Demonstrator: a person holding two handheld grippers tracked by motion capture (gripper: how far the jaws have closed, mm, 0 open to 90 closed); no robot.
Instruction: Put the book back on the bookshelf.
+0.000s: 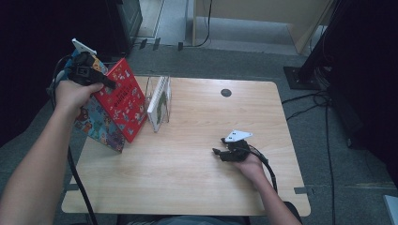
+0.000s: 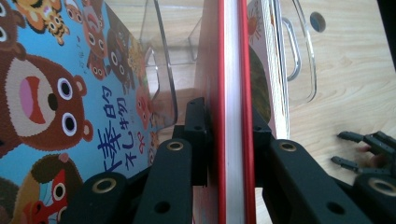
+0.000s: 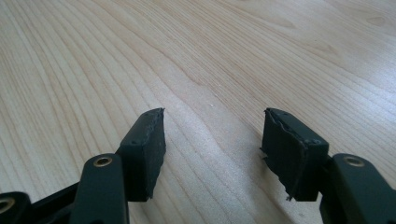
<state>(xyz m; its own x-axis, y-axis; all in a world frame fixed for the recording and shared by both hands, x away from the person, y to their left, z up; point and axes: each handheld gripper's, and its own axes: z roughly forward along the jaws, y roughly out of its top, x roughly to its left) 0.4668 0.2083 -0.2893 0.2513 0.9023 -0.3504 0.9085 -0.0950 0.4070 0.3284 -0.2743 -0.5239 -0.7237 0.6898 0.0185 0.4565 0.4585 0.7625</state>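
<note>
Wooden surface [image 1: 197, 154] carries a clear rack [image 1: 159, 101] near its far left corner; from the high view the left tool [image 1: 89, 70] holds a red book [image 1: 123, 98] tilted just left of the rack, the right tool [image 1: 230, 150] well right of it; in the left gripper view both pads clamp the red book's [image 2: 232, 93] edge beside a blue book [image 2: 56, 107]; squaring it with a rack [image 2: 161, 79] slot seems wise; the right gripper view shows the right tool [image 3: 212, 140] wide, empty, over bare wood.

Books [image 1: 117, 103] left of rack [image 1: 159, 101]
</note>
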